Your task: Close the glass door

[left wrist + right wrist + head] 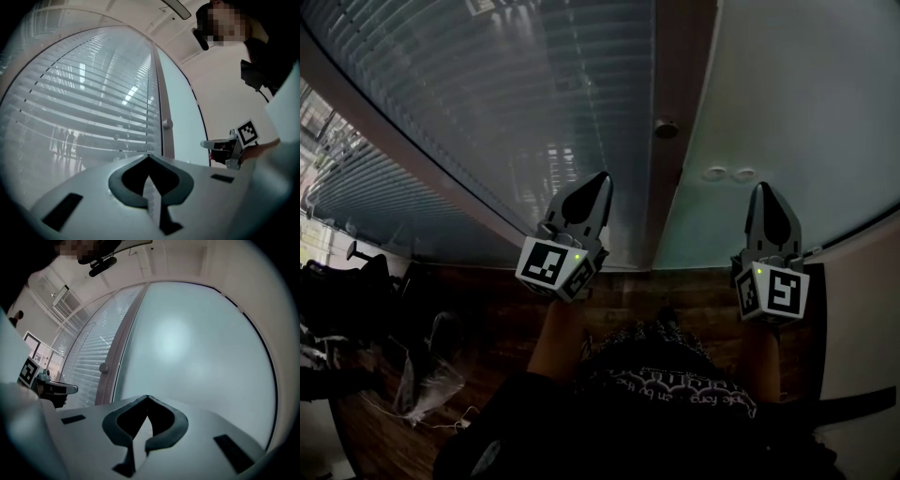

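The glass door (787, 103) is a frosted pane that fills the upper right of the head view and most of the right gripper view (197, 348). A brown upright frame (661, 187) with a round knob (666, 128) runs along its left edge. My right gripper (766, 189) is shut and empty, its tip close to the frosted pane below two small round fittings (728, 173). My left gripper (598, 178) is also shut and empty, in front of the slatted glass wall (487, 112). Neither tip visibly touches the glass.
Dark wooden floor (703, 300) lies under the person's feet. Dark bags and loose cables (356, 319) sit on the floor at the left. A white wall (872, 319) closes off the right side.
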